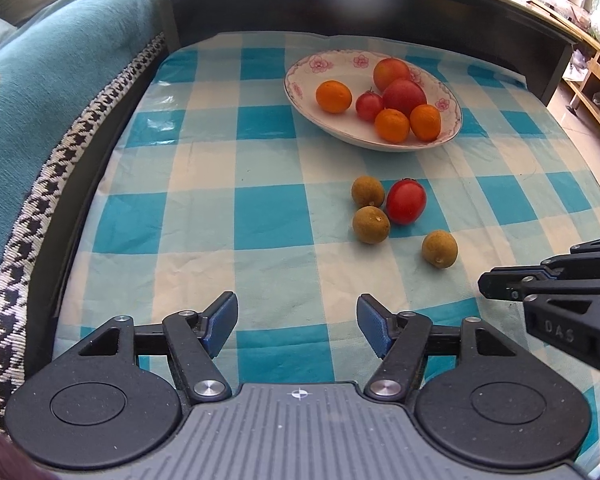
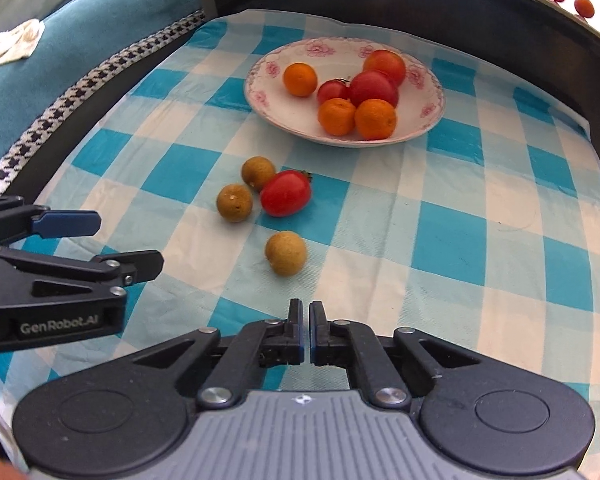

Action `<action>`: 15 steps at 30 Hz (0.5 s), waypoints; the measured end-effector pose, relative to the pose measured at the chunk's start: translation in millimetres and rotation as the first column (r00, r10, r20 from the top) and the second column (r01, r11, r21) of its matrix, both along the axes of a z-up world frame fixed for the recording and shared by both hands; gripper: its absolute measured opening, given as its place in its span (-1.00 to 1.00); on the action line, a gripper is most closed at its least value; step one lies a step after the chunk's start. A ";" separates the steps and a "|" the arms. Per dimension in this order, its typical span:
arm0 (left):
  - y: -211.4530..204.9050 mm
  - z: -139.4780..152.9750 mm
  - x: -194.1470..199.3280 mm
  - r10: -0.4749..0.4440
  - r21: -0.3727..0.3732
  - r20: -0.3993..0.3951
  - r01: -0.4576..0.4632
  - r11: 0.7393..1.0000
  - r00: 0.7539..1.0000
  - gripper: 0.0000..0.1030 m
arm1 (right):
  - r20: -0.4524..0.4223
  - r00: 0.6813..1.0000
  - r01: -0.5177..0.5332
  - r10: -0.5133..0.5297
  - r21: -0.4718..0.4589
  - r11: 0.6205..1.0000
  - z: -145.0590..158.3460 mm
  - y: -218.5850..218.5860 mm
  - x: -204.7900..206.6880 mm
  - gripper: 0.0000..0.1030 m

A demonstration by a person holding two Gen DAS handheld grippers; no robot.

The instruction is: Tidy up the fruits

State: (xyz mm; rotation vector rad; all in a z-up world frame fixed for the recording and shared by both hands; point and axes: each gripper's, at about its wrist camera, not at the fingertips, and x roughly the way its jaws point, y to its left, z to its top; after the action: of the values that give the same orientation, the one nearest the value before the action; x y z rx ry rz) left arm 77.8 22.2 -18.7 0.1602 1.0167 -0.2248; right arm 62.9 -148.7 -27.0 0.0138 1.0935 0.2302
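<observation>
On the checked cloth of the bench (image 1: pixel 260 216), four loose fruits wait near you, three brown longans (image 2: pixel 286 253) and a red tomato (image 2: pixel 285 193), while the flowered plate (image 1: pixel 300 80) at the far side already holds oranges and tomatoes. A careless nudge could send these round fruits rolling off the cloth, since two longans touch the tomato. Your left tool (image 1: pixel 296 322) hangs tilted down with jaws apart and empty; your right tool (image 2: pixel 305 330) hangs likewise, jaws closed on nothing.
</observation>
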 end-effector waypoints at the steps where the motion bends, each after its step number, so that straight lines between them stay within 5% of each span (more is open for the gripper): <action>1: -0.4 0.5 0.4 -0.001 -0.004 0.001 0.001 1.000 1.000 0.41 | -0.003 1.000 0.012 -0.012 0.013 1.000 0.4 -4.0 0.0 -0.85; 8: -0.3 7.9 3.1 0.009 -0.035 0.010 -0.008 0.999 1.000 0.43 | 0.029 1.000 0.000 -0.003 0.101 0.995 10.4 -9.4 9.3 -0.66; 15: 9.0 6.3 7.6 0.043 -0.046 -0.001 -0.043 0.998 0.999 0.45 | 0.037 0.997 -0.064 0.061 0.093 0.994 0.0 8.5 28.9 -0.54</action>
State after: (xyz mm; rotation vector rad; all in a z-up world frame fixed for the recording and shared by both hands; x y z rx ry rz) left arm 85.3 31.3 -12.4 0.0970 1.0135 -0.2090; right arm 91.8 -140.2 -27.0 0.0603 1.0492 0.3370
